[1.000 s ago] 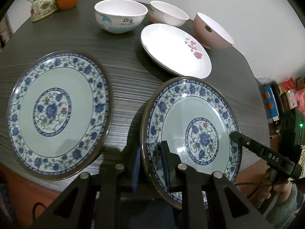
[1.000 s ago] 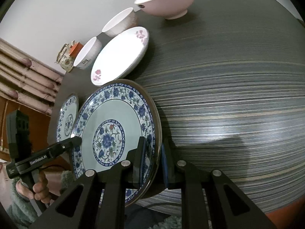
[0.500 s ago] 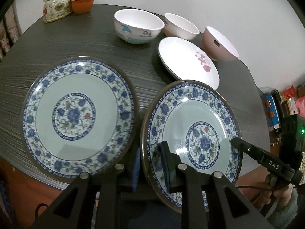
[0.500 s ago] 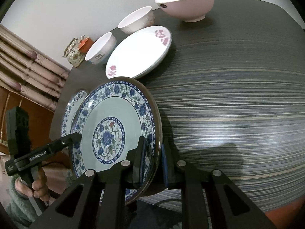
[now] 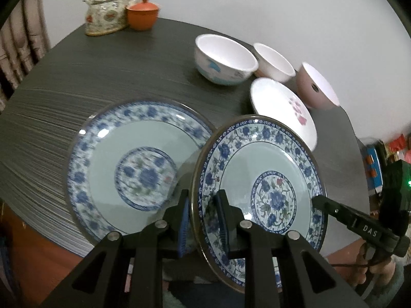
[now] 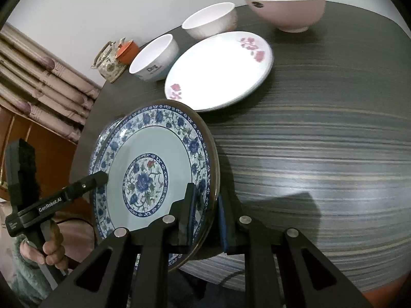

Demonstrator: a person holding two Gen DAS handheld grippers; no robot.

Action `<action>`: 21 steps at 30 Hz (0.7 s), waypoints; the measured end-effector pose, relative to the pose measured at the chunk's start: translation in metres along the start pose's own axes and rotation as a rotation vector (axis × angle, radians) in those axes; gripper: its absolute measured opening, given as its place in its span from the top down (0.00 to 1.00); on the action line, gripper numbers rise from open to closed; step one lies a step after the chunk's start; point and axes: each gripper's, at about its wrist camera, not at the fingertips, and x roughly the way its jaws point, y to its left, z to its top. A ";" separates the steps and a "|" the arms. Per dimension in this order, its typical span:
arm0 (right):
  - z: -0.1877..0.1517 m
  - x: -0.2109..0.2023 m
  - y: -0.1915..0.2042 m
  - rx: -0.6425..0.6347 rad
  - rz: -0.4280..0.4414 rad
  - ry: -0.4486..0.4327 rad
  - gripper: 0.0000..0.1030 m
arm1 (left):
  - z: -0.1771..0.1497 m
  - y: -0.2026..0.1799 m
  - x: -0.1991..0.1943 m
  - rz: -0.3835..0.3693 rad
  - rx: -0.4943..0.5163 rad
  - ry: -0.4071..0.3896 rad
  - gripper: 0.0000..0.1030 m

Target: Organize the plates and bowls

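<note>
On the dark counter [image 5: 102, 77], left wrist view:
Left hand-held gripper [image 5: 201, 218]: clenched on the near-left rim of the lifted blue plate [image 5: 259, 179]; one pad under the rim, one on the face.
Lifted blue plate: tilted, raised off the counter, its left edge overlapping the right edge of the second blue plate [image 5: 133, 166].
Second blue plate: flat on the counter, near left, blurred.
Right hand-held gripper [image 5: 318, 201]: comes in from the near right, tip on the lifted plate's right rim; finger gap not readable in this view.
White floral plate [image 5: 282, 110]: flat, just beyond the lifted plate.
Bowls: cartoon bowl [image 5: 223, 59], small white bowl [image 5: 273, 61] and pink bowl [image 5: 317, 87] in a row on the far right.
Teapot [image 5: 105, 12]: far left, with an orange lidded cup [image 5: 142, 16] just beside it.

Right wrist view:
Right hand-held gripper [image 6: 206, 213]: clenched on the near-right rim of the lifted blue plate [image 6: 154, 169], one pad on each side of the edge.
Left hand-held gripper [image 6: 102, 175]: at the plate's left rim, held by a hand [image 6: 43, 250] in a green sleeve.
Second blue plate [image 6: 108, 133]: only a sliver shows behind the lifted plate's far-left edge.
White floral plate [image 6: 221, 69]: flat, beyond the lifted plate, apart from it.
Bowls: cartoon bowl [image 6: 154, 57], small white bowl [image 6: 209, 20], pink bowl [image 6: 285, 5] along the far edge.
Teapot [image 6: 109, 61] and orange lidded cup [image 6: 125, 50]: far left, touching or nearly so.
Counter [image 6: 321, 128]: streaked grain, open to the right.
</note>
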 end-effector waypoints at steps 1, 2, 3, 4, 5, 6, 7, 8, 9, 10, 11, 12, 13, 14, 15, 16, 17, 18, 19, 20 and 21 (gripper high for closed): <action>0.002 0.002 0.004 -0.003 0.001 0.003 0.84 | 0.002 0.004 -0.001 0.006 -0.009 -0.005 0.80; 0.004 0.005 0.008 -0.008 0.002 0.005 0.84 | 0.003 0.009 -0.001 0.013 -0.018 -0.008 0.80; 0.005 0.008 0.012 -0.013 0.001 0.005 0.84 | 0.005 0.014 -0.002 0.023 -0.028 -0.013 0.80; 0.007 0.011 0.016 -0.019 0.001 0.007 0.84 | 0.008 0.019 -0.003 0.030 -0.033 -0.018 0.80; 0.008 0.014 0.020 -0.021 0.002 0.012 0.84 | 0.009 0.024 -0.005 0.036 -0.039 -0.021 0.80; 0.010 0.019 0.025 -0.022 0.005 0.019 0.84 | 0.010 0.030 -0.006 0.043 -0.051 -0.028 0.80; 0.012 0.022 0.029 -0.027 0.005 0.023 0.84 | 0.012 0.035 -0.006 0.050 -0.059 -0.034 0.80; 0.013 0.026 0.034 -0.035 0.004 0.028 0.84 | 0.013 0.039 -0.006 0.056 -0.070 -0.037 0.80; 0.015 0.030 0.039 -0.040 0.005 0.034 0.84 | 0.014 0.044 -0.007 0.060 -0.087 -0.041 0.80; 0.017 0.034 0.044 -0.044 0.006 0.039 0.84 | 0.014 0.050 -0.009 0.065 -0.095 -0.046 0.80; 0.019 0.037 0.049 -0.050 0.004 0.042 0.84 | 0.016 0.054 -0.009 0.072 -0.100 -0.051 0.80; 0.021 0.042 0.055 -0.058 0.003 0.048 0.84 | 0.017 0.060 -0.010 0.080 -0.112 -0.056 0.80; 0.023 0.045 0.059 -0.062 0.002 0.052 0.83 | 0.018 0.065 -0.010 0.083 -0.122 -0.058 0.80; 0.025 0.048 0.062 -0.066 0.003 0.054 0.83 | 0.020 0.069 -0.010 0.086 -0.136 -0.060 0.80; 0.027 0.051 0.068 -0.074 0.003 0.058 0.83 | 0.021 0.074 -0.010 0.091 -0.152 -0.062 0.80; 0.029 0.055 0.073 -0.079 0.002 0.063 0.83 | 0.022 0.080 -0.010 0.094 -0.167 -0.064 0.80; 0.030 0.058 0.076 -0.082 0.000 0.066 0.83 | 0.023 0.085 -0.010 0.099 -0.181 -0.064 0.80; 0.033 0.063 0.083 -0.092 0.001 0.071 0.83 | 0.024 0.090 -0.010 0.108 -0.195 -0.066 0.80; 0.034 0.065 0.087 -0.096 0.002 0.073 0.83 | 0.024 0.097 -0.013 0.120 -0.204 -0.070 0.80; 0.036 0.068 0.091 -0.099 0.002 0.077 0.83 | 0.026 0.100 -0.013 0.134 -0.210 -0.075 0.80; 0.037 0.072 0.097 -0.105 0.000 0.082 0.83 | 0.027 0.103 -0.015 0.148 -0.218 -0.081 0.80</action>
